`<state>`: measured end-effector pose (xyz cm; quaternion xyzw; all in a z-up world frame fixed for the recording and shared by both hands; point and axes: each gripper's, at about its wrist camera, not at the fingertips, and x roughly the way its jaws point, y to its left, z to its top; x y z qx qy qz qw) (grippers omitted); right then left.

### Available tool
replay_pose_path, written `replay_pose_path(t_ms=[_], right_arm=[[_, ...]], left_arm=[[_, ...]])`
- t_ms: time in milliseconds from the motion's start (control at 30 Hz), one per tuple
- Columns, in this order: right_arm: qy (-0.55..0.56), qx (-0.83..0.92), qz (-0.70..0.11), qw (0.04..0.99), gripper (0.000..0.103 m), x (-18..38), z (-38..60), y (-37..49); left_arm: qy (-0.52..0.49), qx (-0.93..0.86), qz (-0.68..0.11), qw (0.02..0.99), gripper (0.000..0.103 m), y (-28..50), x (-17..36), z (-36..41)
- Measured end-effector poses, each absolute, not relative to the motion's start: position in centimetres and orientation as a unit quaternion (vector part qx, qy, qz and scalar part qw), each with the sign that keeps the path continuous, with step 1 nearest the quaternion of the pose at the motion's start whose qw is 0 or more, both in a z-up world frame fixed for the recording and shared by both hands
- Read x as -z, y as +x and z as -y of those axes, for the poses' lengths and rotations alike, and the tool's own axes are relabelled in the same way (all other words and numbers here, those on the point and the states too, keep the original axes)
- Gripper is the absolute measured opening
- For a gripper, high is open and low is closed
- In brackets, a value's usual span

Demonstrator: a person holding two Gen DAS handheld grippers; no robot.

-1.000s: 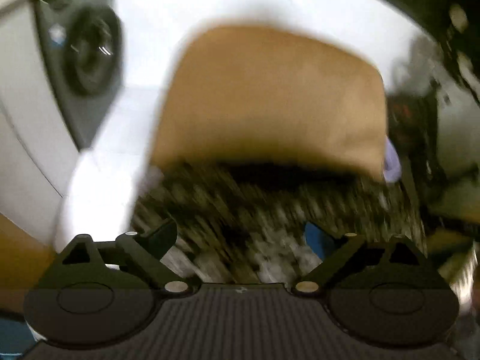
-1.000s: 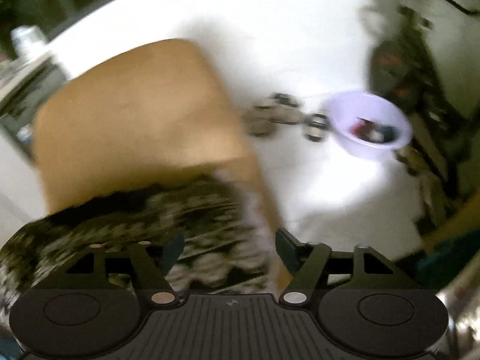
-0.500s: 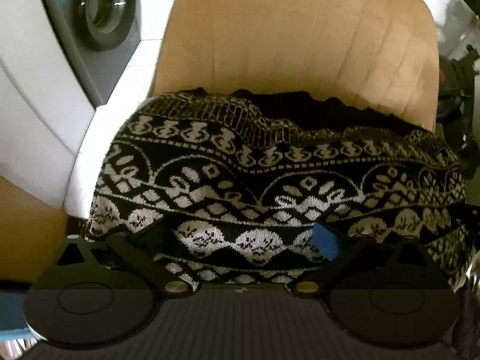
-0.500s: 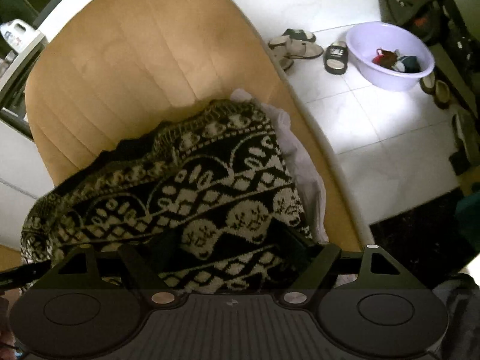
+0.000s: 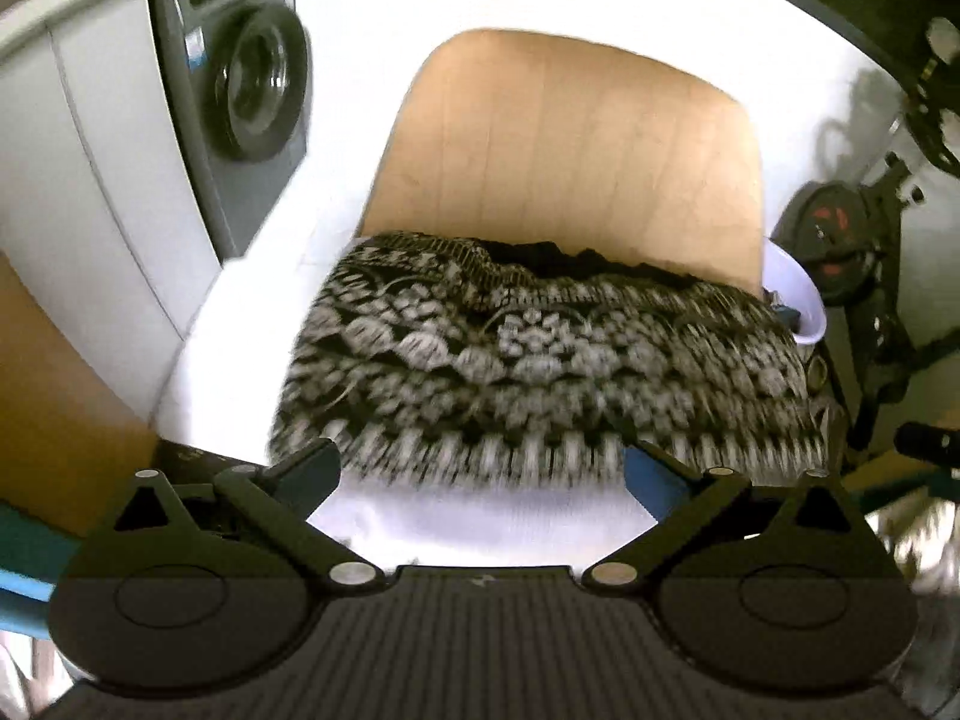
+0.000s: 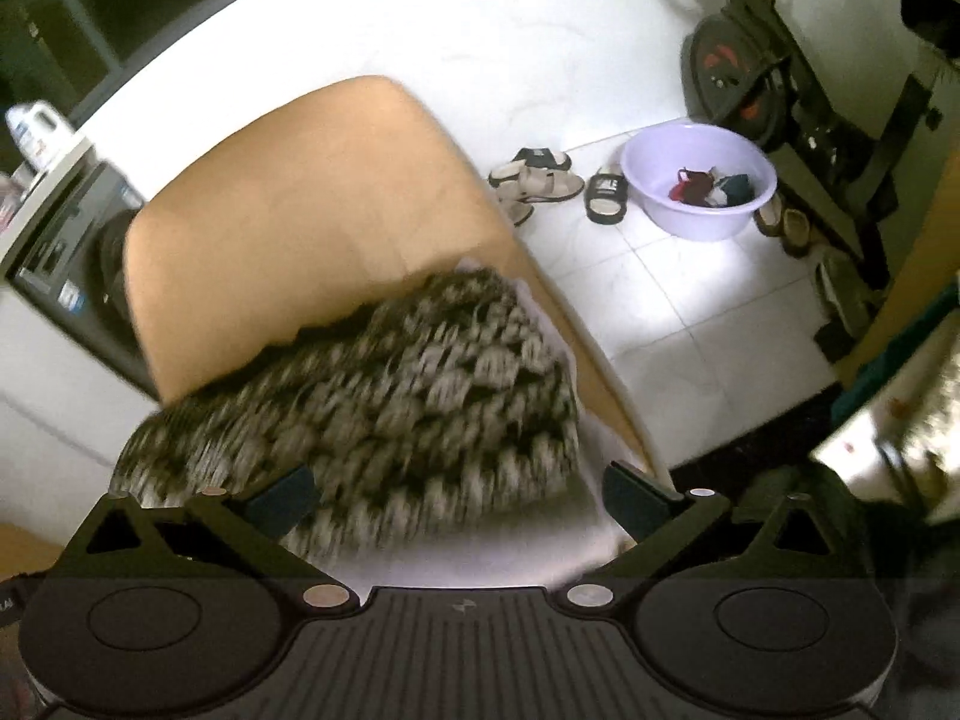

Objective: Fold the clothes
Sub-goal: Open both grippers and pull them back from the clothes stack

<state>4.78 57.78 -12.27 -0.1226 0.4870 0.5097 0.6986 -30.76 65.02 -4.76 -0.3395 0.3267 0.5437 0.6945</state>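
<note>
A black-and-white patterned knit sweater (image 5: 540,366) lies folded on the seat of a tan chair (image 5: 570,144), on top of a white garment (image 5: 480,516). My left gripper (image 5: 483,471) is open and empty, just short of the sweater's near edge. In the right wrist view the same sweater (image 6: 408,408) lies on the chair (image 6: 300,198), with the white garment (image 6: 480,552) showing under it. My right gripper (image 6: 456,495) is open and empty at the sweater's near edge. Both views are motion-blurred.
A grey washing machine (image 5: 240,102) stands left of the chair. A lilac basin (image 6: 699,180) with clothes, sandals (image 6: 540,180) and an exercise bike (image 6: 774,78) stand on the white tiled floor to the right.
Both grippers have pulled back and up from the sweater; half a second ago they were low over it. The sweater stays on the chair.
</note>
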Motion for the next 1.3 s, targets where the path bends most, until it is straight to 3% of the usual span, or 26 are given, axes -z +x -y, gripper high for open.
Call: replay_pose_path(t_ms=[400, 567, 833, 1300], right_arm=[[-0.175, -0.534, -0.397, 0.726, 0.102, 2.1, -42.3, -6.9], [-0.178, -0.521, -0.394, 0.735, 0.102, -0.2, -36.9, -9.3], [-0.177, -0.500, -0.393, 0.751, 0.102, -1.1, -29.6, -10.5], [-0.194, -0.507, -0.408, 0.734, 0.102, 0.7, -24.1, -8.1]], left_arm=[[-0.182, -0.557, -0.328, 0.741, 0.103, -34.2, -2.6, -49.0], [-0.208, -0.538, -0.305, 0.758, 0.103, -34.8, -4.3, -45.5], [-0.260, -0.517, -0.312, 0.753, 0.103, -35.1, -5.0, -40.1], [-0.248, -0.561, -0.359, 0.704, 0.103, -30.4, -4.7, -32.5]])
